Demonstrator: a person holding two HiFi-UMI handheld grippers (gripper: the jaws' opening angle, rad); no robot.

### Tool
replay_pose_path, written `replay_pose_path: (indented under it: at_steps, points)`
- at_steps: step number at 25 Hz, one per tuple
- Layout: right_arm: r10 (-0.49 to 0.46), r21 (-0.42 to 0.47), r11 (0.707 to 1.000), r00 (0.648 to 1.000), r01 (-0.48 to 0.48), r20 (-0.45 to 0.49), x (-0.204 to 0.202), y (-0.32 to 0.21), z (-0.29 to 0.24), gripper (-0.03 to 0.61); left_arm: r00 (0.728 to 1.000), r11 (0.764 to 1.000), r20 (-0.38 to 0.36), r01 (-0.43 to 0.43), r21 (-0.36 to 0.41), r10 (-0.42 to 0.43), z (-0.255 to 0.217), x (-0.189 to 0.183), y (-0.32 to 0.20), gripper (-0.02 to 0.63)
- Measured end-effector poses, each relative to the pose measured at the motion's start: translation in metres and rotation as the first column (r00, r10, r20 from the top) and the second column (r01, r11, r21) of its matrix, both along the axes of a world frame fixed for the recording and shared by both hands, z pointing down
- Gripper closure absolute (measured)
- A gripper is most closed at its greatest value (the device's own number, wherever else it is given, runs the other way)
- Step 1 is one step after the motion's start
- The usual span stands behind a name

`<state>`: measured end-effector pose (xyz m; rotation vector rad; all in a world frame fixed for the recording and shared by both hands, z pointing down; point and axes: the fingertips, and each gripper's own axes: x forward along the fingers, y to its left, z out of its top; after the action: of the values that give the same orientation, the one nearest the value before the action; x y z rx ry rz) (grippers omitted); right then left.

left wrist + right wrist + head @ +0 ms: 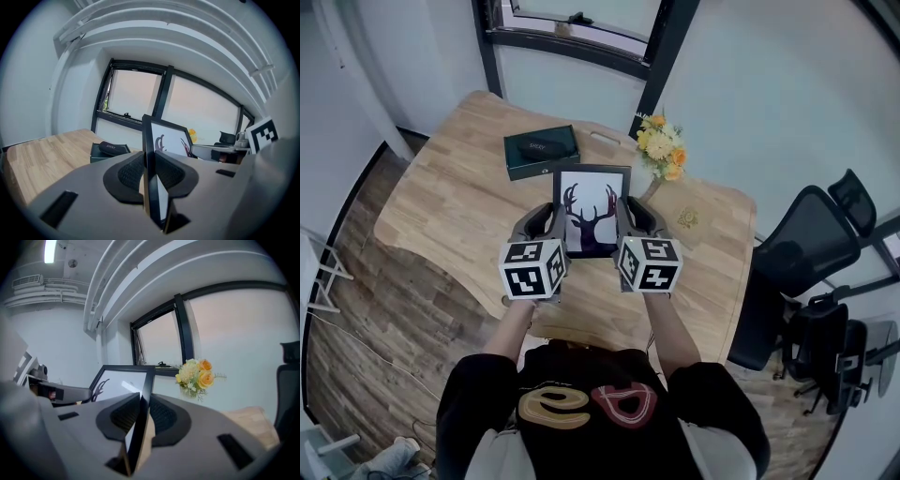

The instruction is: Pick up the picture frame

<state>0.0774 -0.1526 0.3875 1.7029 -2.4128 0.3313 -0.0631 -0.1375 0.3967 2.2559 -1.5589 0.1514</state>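
Wooden table on plank floor; window behind, office chair at rt. Picture frame, deer print: held above table, left gripper clamped on its left edge, right gripper on its rt edge. Flowers: vase mostly hidden. Dark box: label illegible

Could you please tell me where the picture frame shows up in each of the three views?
Head view: picture frame, centre of the picture.
Left gripper view: lower centre, edge-on, clamped in the jaws.
Right gripper view: lower centre-left, clamped in the jaws.
Shared landmark: yellow flowers, right of the frame in all three.
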Motion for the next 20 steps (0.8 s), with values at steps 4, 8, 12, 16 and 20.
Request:
replay_pose_path:
  at_steps: [4, 8, 12, 16, 20]
  points:
    - [-0.006, 0.036, 0.999, 1.0, 0.006, 0.006, 0.001, 0.008, -0.014, 0.506, 1.0, 0.999, -0.003, -0.007, 0.036, 0.007, -0.015, 0.001, 0.007, 0.531]
    - [-0.014, 0.071, 0.997, 1.0, 0.013, 0.011, 0.001, 0.016, -0.029, 0.506, 1.0, 0.998, -0.017, -0.011, 0.065, 0.013, -0.028, 0.001, 0.016, 0.529]
    - [-0.022, 0.102, 0.995, 1.0, 0.02, 0.016, 0.0, 0.023, -0.043, 0.506, 1.0, 0.995, -0.026, -0.012, 0.094, 0.015, -0.041, 0.0, 0.023, 0.529]
    - [-0.032, 0.124, 0.992, 0.999, 0.029, 0.022, -0.001, 0.031, -0.054, 0.506, 0.999, 0.993, -0.034, -0.015, 0.114, 0.019, -0.051, -0.001, 0.031, 0.529]
    - [-0.039, 0.138, 0.99, 0.999, 0.034, 0.029, 0.001, 0.043, -0.059, 0.506, 0.999, 0.991, -0.031, -0.024, 0.13, 0.029, -0.057, 0.0, 0.043, 0.529]
